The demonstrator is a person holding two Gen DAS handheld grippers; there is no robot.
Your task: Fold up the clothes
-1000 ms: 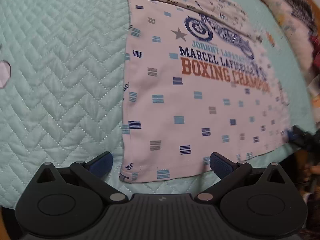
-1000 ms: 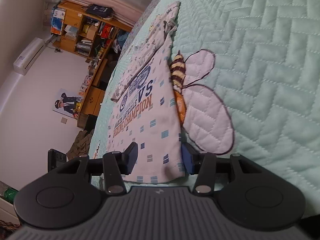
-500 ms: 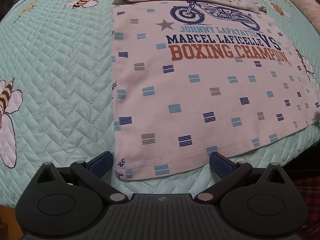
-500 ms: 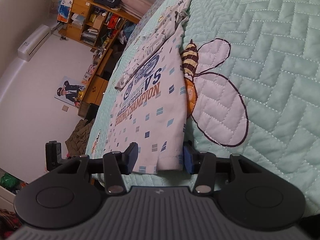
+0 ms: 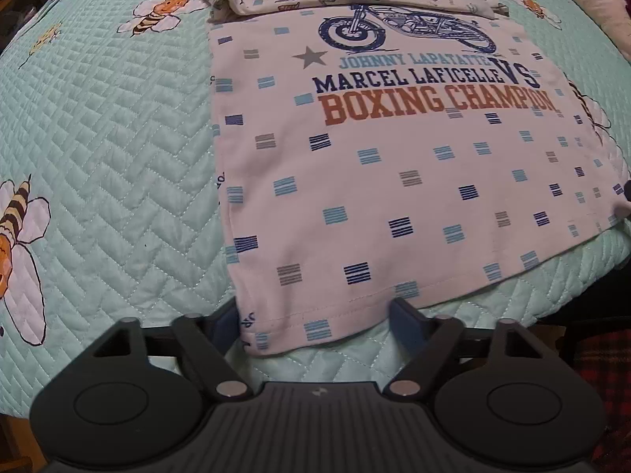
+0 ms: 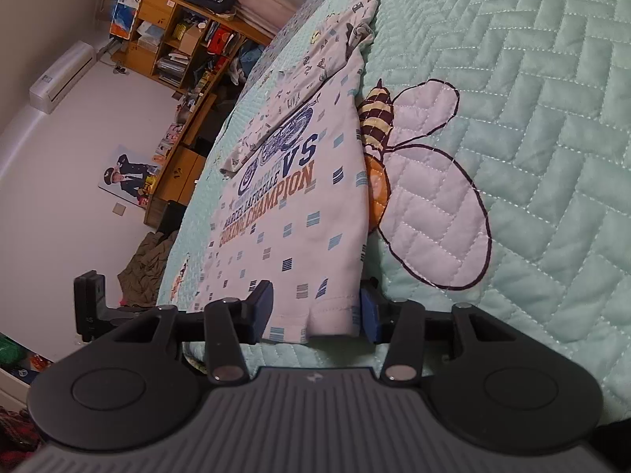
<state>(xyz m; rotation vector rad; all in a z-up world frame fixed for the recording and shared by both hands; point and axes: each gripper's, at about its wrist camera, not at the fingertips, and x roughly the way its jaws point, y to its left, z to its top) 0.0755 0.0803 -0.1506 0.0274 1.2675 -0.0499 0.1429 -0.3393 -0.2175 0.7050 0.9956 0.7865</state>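
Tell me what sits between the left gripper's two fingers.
The near hem corner of the white printed T-shirt lies between the left gripper fingers, over the mint quilted bedspread, as the left wrist view shows; the jaws have just been closing.

Dim, warm indoor light; sharp focus, strong fisheye edge distortion.

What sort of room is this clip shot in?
Most likely a home bedroom: the shirt lies on a mint quilted bedspread with bee appliqués, and a cluttered wooden bookshelf and wall air conditioner stand behind.
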